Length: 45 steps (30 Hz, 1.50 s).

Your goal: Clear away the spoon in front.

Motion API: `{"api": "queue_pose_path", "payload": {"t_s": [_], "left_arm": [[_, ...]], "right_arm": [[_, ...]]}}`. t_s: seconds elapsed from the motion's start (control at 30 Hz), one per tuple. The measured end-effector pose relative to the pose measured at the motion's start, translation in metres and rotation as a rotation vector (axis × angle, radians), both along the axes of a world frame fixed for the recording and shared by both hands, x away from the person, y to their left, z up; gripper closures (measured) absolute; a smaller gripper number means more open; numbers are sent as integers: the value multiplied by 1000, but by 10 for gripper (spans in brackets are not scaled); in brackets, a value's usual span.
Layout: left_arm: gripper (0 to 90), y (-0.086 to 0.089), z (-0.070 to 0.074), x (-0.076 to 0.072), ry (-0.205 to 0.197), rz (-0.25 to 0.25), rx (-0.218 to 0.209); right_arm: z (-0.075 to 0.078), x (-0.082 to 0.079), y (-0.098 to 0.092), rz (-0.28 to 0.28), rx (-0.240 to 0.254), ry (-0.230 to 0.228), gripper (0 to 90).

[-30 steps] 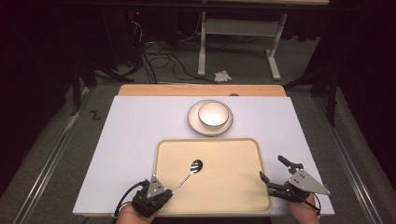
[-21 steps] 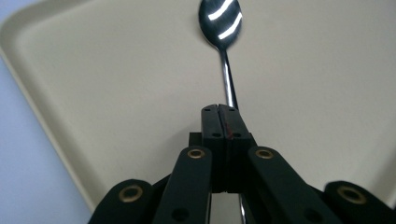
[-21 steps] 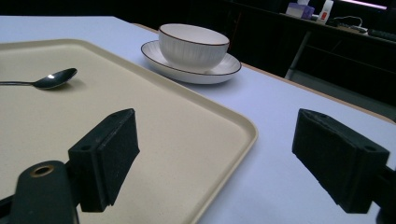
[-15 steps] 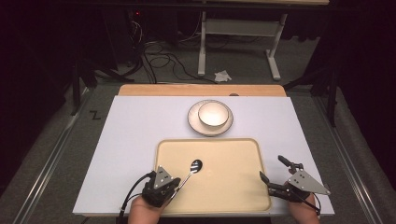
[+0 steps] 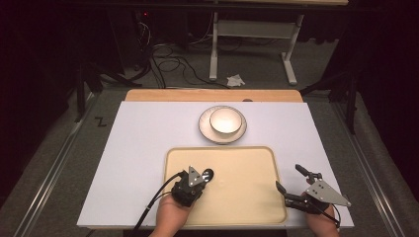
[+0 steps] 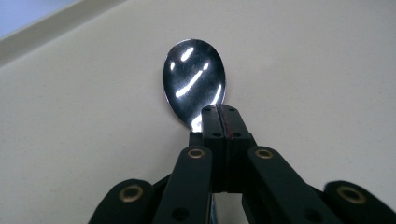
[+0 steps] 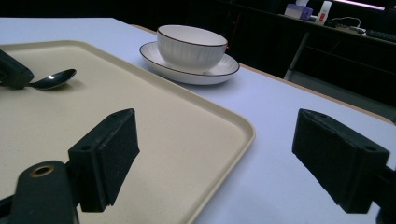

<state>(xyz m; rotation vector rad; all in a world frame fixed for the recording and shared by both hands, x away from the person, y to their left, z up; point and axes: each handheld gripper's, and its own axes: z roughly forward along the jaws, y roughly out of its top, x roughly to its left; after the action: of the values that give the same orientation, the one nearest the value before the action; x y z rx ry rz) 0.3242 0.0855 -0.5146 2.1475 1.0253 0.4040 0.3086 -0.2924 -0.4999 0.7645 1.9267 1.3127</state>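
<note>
A shiny metal spoon point(image 6: 194, 79) lies on the beige tray point(image 5: 247, 197), its bowl point(image 5: 208, 173) pointing away from me. My left gripper point(image 5: 201, 178) is shut on the spoon's neck just behind the bowl, and the jaws point(image 6: 222, 116) hide the handle. My right gripper point(image 5: 288, 177) is open at the tray's right edge with nothing between its pads point(image 7: 109, 149). The tray's rim point(image 7: 233, 140) passes between its jaws. In the right gripper view the spoon point(image 7: 53, 79) and the left gripper point(image 7: 11, 72) sit at far left.
A white bowl point(image 5: 226, 121) with a dark rim stands on a saucer point(image 5: 205, 129) beyond the tray; they appear as bowl point(image 7: 191, 44) and saucer point(image 7: 219, 70). The white tabletop point(image 5: 138, 158) lies left of the tray. Table legs and cables are on the floor behind.
My left gripper has moved forward and right onto the tray, up the spoon's handle to just behind its bowl. The spoon's bowl and my right gripper have stayed in place.
</note>
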Motion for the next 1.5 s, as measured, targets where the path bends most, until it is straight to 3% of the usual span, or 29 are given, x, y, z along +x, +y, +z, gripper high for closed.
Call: {"api": "queue_pose_path", "payload": {"t_s": [0.4, 0.7, 0.83, 0.97, 1.1, 1.23, 1.33, 1.5], "left_arm": [[900, 18, 0, 28, 18, 80, -3], [900, 27, 0, 36, 20, 114, -12], [900, 31, 6, 27, -5, 93, -9], [900, 48, 14, 8, -13, 83, 1], [900, 59, 16, -22, -15, 51, 28], [900, 59, 8, -48, -7, 14, 49], [900, 57, 2, -55, 25, -2, 46], [900, 48, 1, -56, 16, -32, 43]], "right_arm": [[0, 0, 0, 1, -4, -3, 155], [0, 1, 1, 5, 1, -3, 155], [0, 0, -1, 2, 2, -5, 155], [0, -1, -1, -1, 7, -5, 155], [0, -1, -1, 0, 4, -5, 155], [0, -1, 0, -2, -3, -6, 155], [1, -2, 1, -3, -5, -3, 155], [1, -3, 0, -1, 1, -7, 156]]}}
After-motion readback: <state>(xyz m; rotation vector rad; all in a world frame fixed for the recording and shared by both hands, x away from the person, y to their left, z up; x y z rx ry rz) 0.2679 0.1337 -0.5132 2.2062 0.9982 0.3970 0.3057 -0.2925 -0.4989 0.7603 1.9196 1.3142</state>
